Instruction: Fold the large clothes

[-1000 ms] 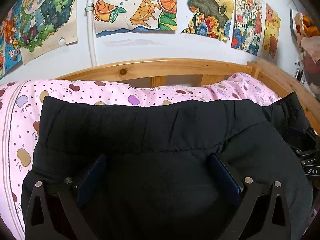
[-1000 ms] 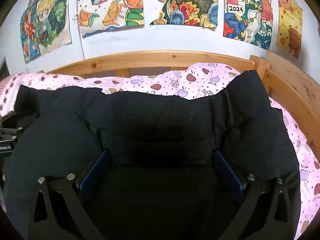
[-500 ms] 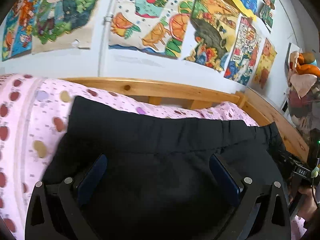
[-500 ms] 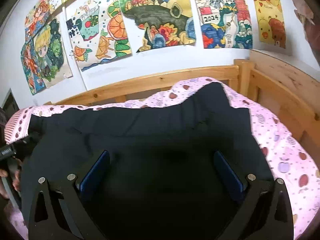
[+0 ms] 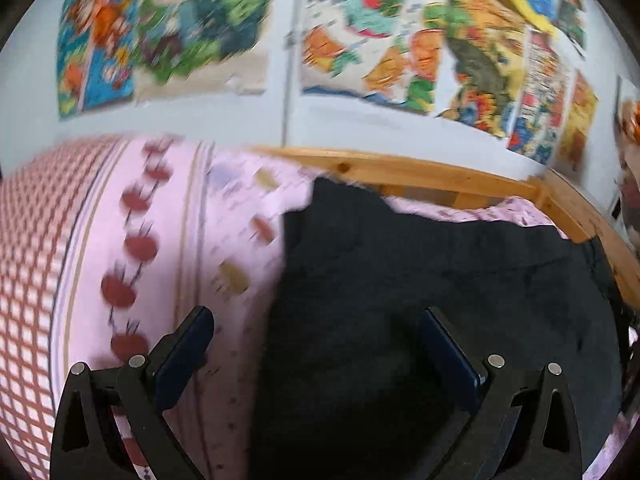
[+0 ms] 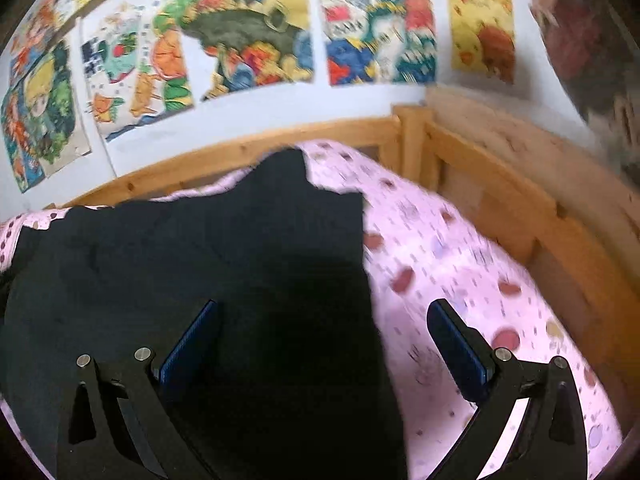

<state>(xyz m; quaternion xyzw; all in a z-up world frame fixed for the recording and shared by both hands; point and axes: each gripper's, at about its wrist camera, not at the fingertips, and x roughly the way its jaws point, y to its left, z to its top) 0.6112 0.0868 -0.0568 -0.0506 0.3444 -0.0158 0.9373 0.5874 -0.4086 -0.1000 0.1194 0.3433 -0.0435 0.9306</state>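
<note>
Your left gripper [image 5: 316, 340] and right gripper [image 6: 324, 332] hung wide open and empty, each straddling a side edge of the black fabric garment [image 6: 208, 264] spread on the pink fruit-print bedsheet [image 6: 460, 272] before the pine bed rail [image 6: 472, 148], where closing could have pinched sheet along with cloth.

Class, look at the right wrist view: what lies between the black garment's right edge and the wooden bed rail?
Only pink patterned bedding lies between the black garment and the wooden bed rail; right wrist view.
</note>
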